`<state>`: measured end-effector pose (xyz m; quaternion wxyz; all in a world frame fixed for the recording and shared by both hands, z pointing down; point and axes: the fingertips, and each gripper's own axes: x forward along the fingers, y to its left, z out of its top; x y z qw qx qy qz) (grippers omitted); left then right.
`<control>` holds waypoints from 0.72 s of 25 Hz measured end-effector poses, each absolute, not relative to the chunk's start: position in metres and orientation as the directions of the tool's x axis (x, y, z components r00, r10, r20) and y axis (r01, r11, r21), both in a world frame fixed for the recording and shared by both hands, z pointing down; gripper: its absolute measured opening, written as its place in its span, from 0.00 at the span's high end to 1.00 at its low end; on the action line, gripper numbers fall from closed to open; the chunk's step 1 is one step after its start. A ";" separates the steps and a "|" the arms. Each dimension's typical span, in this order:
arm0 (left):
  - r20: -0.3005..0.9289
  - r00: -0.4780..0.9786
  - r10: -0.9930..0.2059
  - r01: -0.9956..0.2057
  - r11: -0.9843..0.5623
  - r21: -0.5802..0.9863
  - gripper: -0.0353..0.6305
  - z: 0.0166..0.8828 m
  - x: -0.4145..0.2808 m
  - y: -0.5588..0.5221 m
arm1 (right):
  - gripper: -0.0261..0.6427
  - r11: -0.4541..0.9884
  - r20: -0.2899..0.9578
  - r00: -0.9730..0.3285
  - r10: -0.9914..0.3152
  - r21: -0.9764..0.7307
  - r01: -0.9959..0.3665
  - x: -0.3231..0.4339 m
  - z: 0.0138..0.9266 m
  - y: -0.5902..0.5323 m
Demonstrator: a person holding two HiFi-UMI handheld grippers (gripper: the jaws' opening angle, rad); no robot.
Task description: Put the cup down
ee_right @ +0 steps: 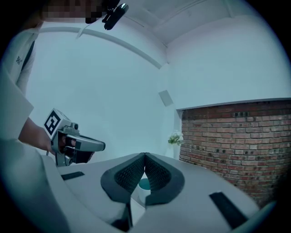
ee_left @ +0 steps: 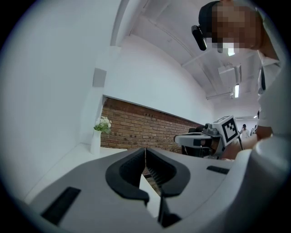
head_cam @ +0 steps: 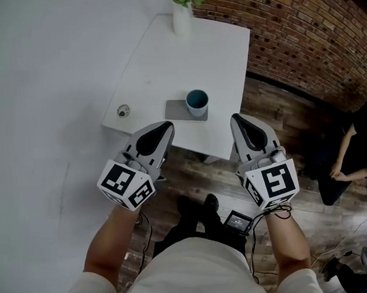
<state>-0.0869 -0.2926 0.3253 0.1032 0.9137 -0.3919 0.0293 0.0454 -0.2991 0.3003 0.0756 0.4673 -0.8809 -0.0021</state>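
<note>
A white cup with a teal inside (head_cam: 197, 103) stands upright on a grey coaster (head_cam: 186, 109) near the front edge of the white table (head_cam: 151, 66). Both grippers hang above the floor in front of the table, apart from the cup. My left gripper (head_cam: 168, 124) is shut and empty, its jaws meeting at the tips (ee_left: 145, 150). My right gripper (head_cam: 234, 117) is shut and empty too (ee_right: 145, 155); through the gap behind its tips a bit of the cup (ee_right: 144, 184) shows. Each gripper view shows the other gripper off to its side.
A white vase with flowers (head_cam: 182, 12) stands at the table's far edge. A small round thing (head_cam: 123, 111) lies at the table's front left corner. A brick wall (head_cam: 314, 39) runs at right, where a seated person (head_cam: 356, 153) is. Wooden floor lies below me.
</note>
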 end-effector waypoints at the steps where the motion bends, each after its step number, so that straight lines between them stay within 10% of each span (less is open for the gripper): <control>1: 0.137 0.693 -0.708 -0.720 -0.673 0.169 0.92 0.325 -0.086 -0.286 | 0.94 0.561 0.130 -0.550 -0.825 0.068 -0.825 0.047 0.297 -0.292; 18: 0.172 0.688 -0.705 -0.723 -0.647 0.241 0.92 0.331 -0.083 -0.216 | 0.94 0.523 0.171 -0.520 -0.837 -0.027 -0.852 0.073 0.300 -0.220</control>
